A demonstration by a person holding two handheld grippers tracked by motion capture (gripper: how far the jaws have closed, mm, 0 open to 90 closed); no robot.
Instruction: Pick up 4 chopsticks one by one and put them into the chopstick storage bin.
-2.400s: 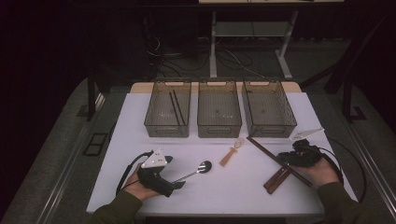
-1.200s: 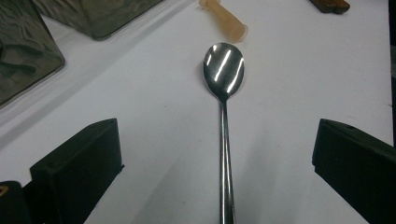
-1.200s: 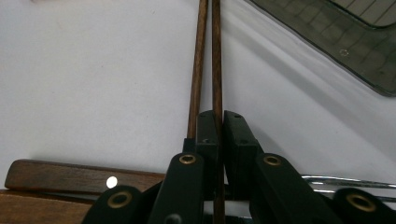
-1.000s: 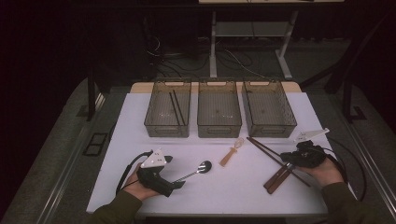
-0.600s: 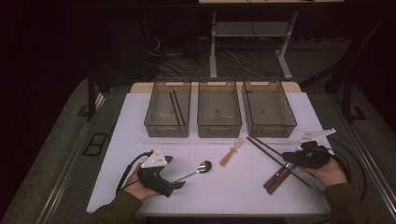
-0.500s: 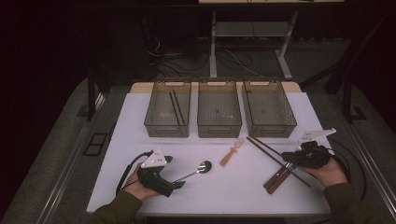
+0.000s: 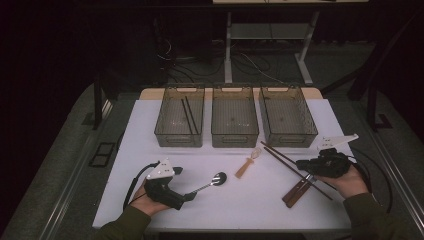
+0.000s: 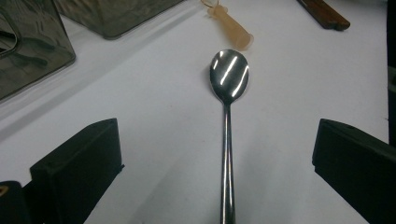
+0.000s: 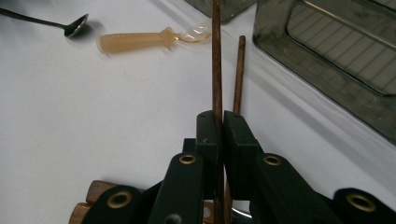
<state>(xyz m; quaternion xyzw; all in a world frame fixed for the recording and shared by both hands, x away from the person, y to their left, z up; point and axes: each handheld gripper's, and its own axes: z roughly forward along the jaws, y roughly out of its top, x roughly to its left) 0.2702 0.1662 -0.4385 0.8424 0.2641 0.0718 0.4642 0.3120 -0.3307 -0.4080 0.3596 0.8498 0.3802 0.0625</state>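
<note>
Chopstick (image 9: 216, 56), brown wood, one of a pair: we found it clamped between the closed jaws of the right gripper (image 9: 218, 122), running straight out from the jaw tips toward the bins. In the high view we placed the right gripper (image 7: 303, 165) at the right side of the white table (image 7: 150, 125), its jaws over the slanting chopsticks.

Second chopstick (image 9: 238, 70): lay on the table just beside the held one, outside the jaws.

Dark wooden pieces (image 7: 296, 191): two, side by side, near the table's front edge, below the right gripper.

Metal spoon (image 8: 227, 116): flat on the table, bowl up, handle running between the left gripper's (image 8: 219, 186) widely parted jaws; neither jaw touched it. In the high view the left gripper (image 7: 192, 196) rested at the front left, by the spoon's handle end.

Small tan-handled utensil (image 7: 246, 166): lay between the spoon and the chopsticks, clear head toward the bins.

Three clear bins in a row at the back: left bin (image 7: 170, 134) held two dark sticks (image 7: 188, 114); middle bin (image 7: 235, 137) and right bin (image 7: 290, 137) noted beside it.
</note>
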